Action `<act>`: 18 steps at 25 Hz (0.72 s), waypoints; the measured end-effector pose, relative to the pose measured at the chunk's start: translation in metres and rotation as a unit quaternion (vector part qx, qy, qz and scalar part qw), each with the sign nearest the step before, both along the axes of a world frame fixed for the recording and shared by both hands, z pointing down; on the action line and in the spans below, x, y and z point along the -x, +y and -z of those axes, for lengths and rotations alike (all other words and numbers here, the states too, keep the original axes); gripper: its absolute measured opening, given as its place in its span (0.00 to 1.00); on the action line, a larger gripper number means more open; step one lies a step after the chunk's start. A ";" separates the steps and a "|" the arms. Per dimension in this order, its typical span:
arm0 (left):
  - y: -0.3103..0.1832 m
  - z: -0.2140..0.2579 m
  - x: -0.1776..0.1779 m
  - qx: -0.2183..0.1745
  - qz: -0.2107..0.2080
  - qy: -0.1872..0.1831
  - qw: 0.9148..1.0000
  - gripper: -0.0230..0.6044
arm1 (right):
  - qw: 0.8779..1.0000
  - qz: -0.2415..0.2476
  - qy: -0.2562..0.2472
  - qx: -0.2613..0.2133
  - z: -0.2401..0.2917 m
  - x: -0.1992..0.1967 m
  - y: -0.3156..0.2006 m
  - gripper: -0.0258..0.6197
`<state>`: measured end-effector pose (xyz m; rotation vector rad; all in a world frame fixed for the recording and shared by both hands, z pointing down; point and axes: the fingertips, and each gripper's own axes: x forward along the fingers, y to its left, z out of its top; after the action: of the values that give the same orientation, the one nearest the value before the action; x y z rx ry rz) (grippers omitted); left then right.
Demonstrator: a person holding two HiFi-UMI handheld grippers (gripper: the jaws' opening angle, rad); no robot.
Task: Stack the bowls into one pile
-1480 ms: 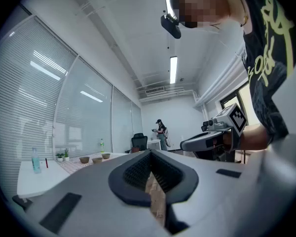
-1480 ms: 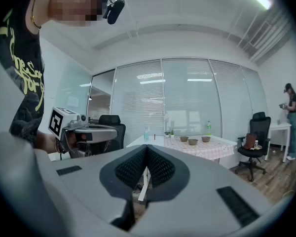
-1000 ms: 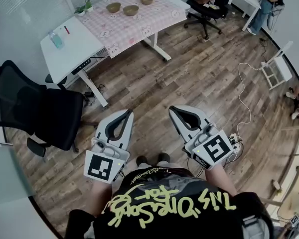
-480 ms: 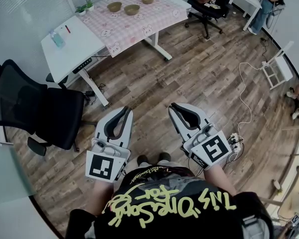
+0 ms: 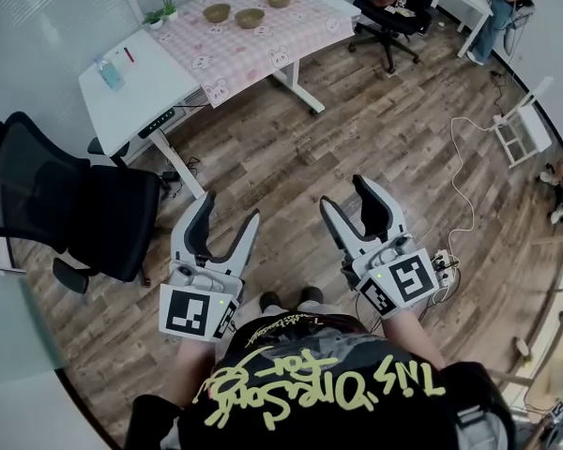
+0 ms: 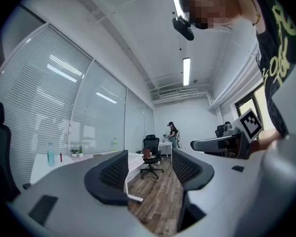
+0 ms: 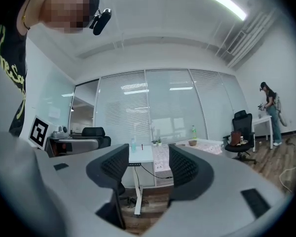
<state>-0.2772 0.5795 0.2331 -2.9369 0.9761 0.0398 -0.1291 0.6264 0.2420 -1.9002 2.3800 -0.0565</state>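
While the person stands on the wood floor (image 5: 385,129) well apart from the table (image 5: 263,50), the head view shows the left gripper (image 5: 225,216) and the right gripper (image 5: 347,195) held out level, side by side. Each has its jaws spread wide with nothing between them, and both pairs have just been opening. Three bowls (image 5: 250,17) sit unstacked at the far end of the tabletop on a pink checked cloth (image 5: 235,54). Two are close together near the left edge and the third is apart, toward the far corner. A white desk (image 5: 141,92) joins the table's near end, with a bottle (image 5: 108,73) near its left edge. A black chair (image 5: 66,204) stands left of the grippers, and a second person (image 5: 502,12) stands in the far right corner of the room.

From the left gripper view, the jaws stand apart and frame only floor and a distant office chair (image 6: 150,154). The desk edge runs behind the left jaw, and the bowls are too small to pick out. The right gripper shows at the right edge.

From the right gripper view, the jaws are likewise wide and empty, with the desk and its bottle seen through the gap. One bowl (image 7: 193,143) shows on the tabletop just above the right-hand jaw.
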 end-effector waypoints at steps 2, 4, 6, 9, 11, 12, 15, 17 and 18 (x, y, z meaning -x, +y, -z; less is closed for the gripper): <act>0.000 -0.002 0.003 0.003 0.003 -0.001 1.000 0.49 | 1.000 -0.006 0.004 0.001 -0.001 0.000 0.000 0.41; -0.001 -0.004 0.005 0.005 0.003 -0.001 1.000 0.51 | 1.000 -0.008 0.008 0.001 -0.001 0.001 0.000 0.42; -0.001 -0.004 0.007 0.006 0.002 -0.001 1.000 0.53 | 1.000 -0.008 0.010 0.002 -0.002 0.004 0.000 0.42; -0.002 -0.005 0.012 0.005 -0.001 -0.003 1.000 0.53 | 1.000 -0.005 0.013 0.005 -0.004 0.011 -0.002 0.42; -0.003 -0.006 0.016 0.005 -0.003 -0.004 1.000 0.53 | 1.000 -0.005 0.017 0.006 -0.006 0.016 -0.002 0.42; -0.004 -0.006 0.018 0.005 -0.004 -0.005 1.000 0.53 | 1.000 -0.006 0.018 0.006 -0.006 0.018 -0.003 0.42; -0.007 -0.009 0.024 0.003 -0.006 -0.007 1.000 0.53 | 1.000 -0.009 0.018 0.005 -0.008 0.024 -0.004 0.42; -0.010 -0.010 0.028 0.003 -0.009 -0.009 1.000 0.53 | 1.000 -0.011 0.016 0.006 -0.011 0.028 -0.006 0.42; -0.011 -0.010 0.030 0.002 -0.011 -0.009 1.000 0.53 | 1.000 -0.011 0.016 0.006 -0.012 0.031 -0.007 0.42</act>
<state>-0.3076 0.5685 0.2433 -2.9464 0.9443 0.0124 -0.1605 0.6191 0.2540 -1.9476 2.3827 -0.0392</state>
